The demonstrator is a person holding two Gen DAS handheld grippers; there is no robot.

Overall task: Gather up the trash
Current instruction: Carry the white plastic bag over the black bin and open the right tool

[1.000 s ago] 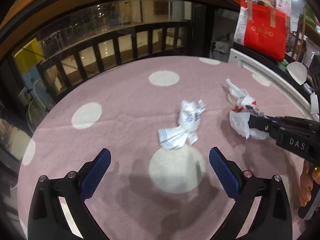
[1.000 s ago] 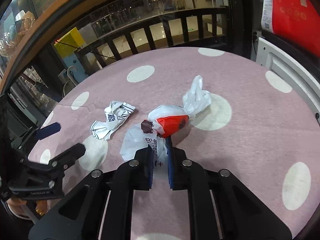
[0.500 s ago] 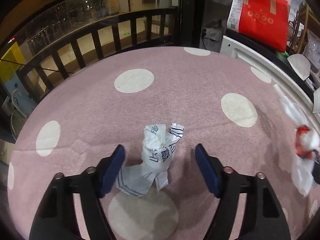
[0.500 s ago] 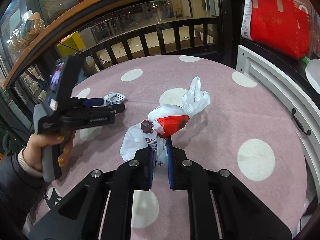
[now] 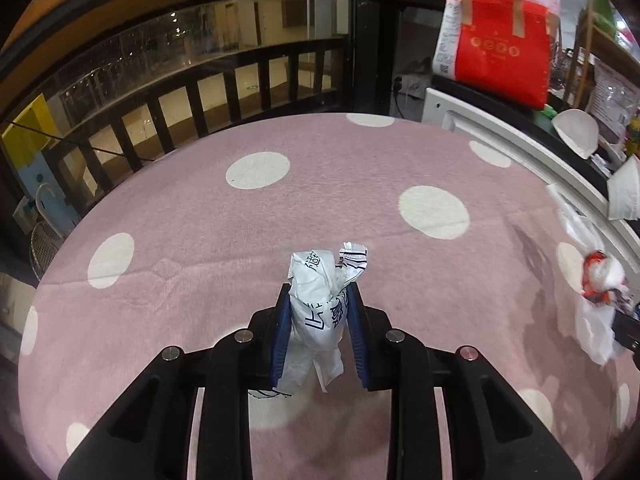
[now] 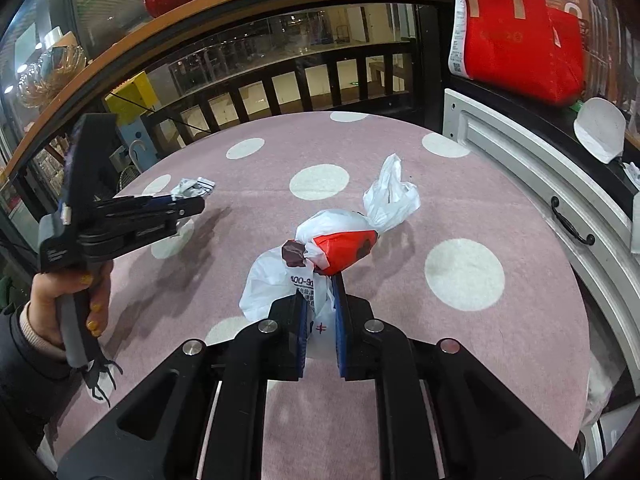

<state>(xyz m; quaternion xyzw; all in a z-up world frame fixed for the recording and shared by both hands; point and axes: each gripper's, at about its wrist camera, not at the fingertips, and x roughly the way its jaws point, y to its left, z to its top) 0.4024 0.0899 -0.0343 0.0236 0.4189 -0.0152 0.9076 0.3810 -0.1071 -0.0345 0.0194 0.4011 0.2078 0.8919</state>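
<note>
A crumpled white paper wrapper [image 5: 316,276] with dark print stands on the pink dotted tablecloth [image 5: 320,184]. My left gripper [image 5: 318,294] is around it, its jaws closing, and both blue pads touch the paper's sides. The right wrist view shows the same left gripper [image 6: 188,200] at the left, held by a hand, with the paper [image 6: 192,187] at its tip. My right gripper [image 6: 320,304] is shut on a white plastic bag [image 6: 340,236] with something red inside, held just over the cloth. That bag [image 5: 598,300] hangs at the right edge of the left wrist view.
A white cabinet front [image 6: 540,184] with a dark handle borders the table on the right. A red tote bag [image 5: 500,48] stands on the counter behind it. A dark railing [image 5: 240,80] runs past the far edge of the table.
My left gripper moved forward over the crumpled paper and closed from wide open onto it. The right gripper carried the plastic bag off to the right, away from the paper.
</note>
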